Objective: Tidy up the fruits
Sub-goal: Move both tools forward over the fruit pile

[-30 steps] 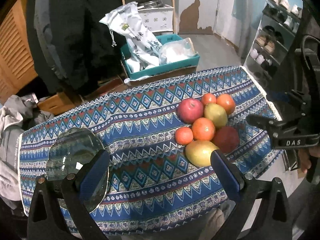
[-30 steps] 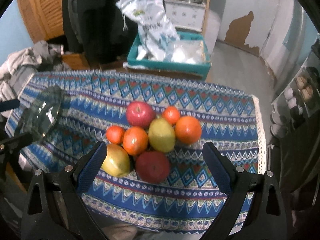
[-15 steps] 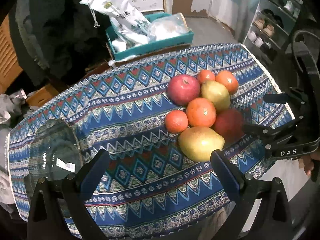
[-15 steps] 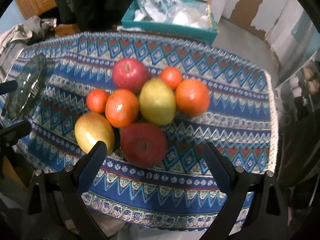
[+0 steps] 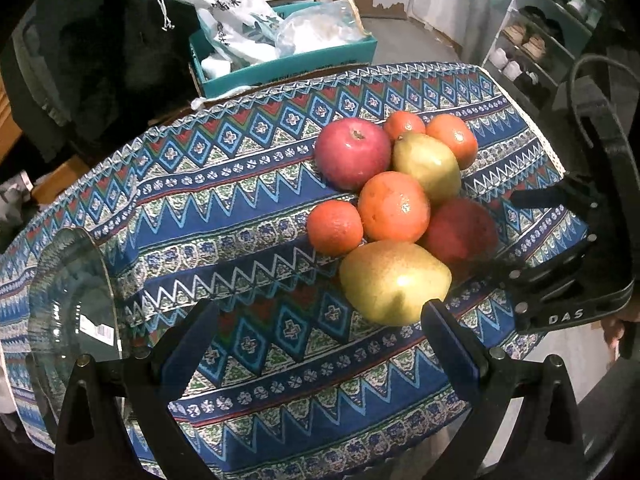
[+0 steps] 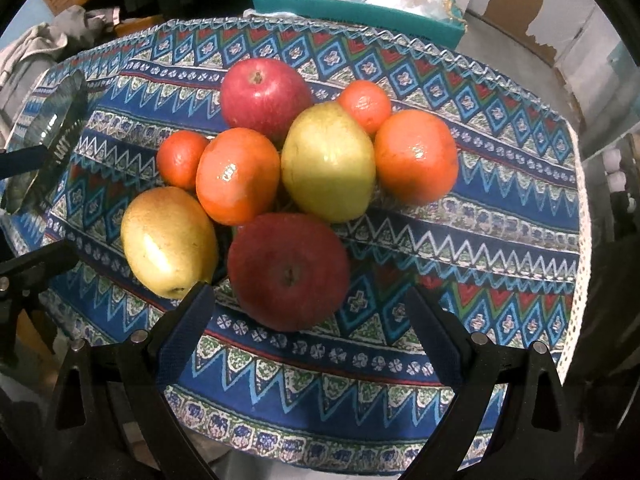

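Fruit pile (image 6: 296, 184) sits on patterned table (image 6: 500, 216), apples, pears, oranges all touching. Right gripper (image 6: 308, 322) jaws spread wide, empty, dark red apple (image 6: 288, 272) at 12 o'clock between them. Left gripper (image 5: 320, 336) jaws released too, near pear (image 5: 394, 282) at 1 o'clock. Glass bowl (image 5: 72, 312) at 9 o'clock, well apart from fruit.

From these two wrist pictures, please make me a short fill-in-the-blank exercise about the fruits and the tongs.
1. Both the left tongs and the right tongs are ____.
2. The table is covered by a patterned ____.
3. The fruit nearest the right tongs is a red ____.
4. The glass plate holds ____ fruits.

Missing words: open; cloth; apple; no
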A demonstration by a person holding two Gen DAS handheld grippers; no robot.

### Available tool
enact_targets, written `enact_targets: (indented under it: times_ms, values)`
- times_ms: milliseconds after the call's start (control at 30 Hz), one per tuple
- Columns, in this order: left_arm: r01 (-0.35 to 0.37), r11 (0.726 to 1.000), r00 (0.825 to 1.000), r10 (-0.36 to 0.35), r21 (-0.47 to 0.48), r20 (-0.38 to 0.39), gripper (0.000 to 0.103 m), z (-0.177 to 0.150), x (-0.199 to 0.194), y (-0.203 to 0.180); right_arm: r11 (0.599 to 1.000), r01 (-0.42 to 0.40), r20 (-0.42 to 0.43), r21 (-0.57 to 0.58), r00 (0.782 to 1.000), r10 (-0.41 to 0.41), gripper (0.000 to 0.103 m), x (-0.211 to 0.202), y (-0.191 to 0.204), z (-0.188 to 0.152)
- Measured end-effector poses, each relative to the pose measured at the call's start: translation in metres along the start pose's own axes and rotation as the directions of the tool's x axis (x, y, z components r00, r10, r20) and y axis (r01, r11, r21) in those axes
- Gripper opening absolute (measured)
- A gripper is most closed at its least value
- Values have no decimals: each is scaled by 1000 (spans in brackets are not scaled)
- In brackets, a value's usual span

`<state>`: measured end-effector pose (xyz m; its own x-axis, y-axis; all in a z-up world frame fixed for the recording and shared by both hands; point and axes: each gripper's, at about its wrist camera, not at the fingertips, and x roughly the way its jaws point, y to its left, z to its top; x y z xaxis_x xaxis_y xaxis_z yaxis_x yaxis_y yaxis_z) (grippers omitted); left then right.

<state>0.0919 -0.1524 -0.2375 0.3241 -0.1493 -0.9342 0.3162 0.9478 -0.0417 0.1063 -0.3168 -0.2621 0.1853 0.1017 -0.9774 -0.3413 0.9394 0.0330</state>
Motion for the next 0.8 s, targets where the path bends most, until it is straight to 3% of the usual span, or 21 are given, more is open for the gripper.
enact_targets:
  times_ms: [200,467,800]
  values:
    - [17,1000,1000,-17,-9,-18,102,2,6,-2,999,-32,-20,-13,999,32,94,16,0,6]
    - [64,997,998,-65,-31,-22,102,7,8,-4,993,-122,-46,1,992,122,77,43,-2,15]
    - [113,992,992,-116,-57,-47,102,12,20,-16,993,-106,-13,50,994,106,76,39,-22,0]
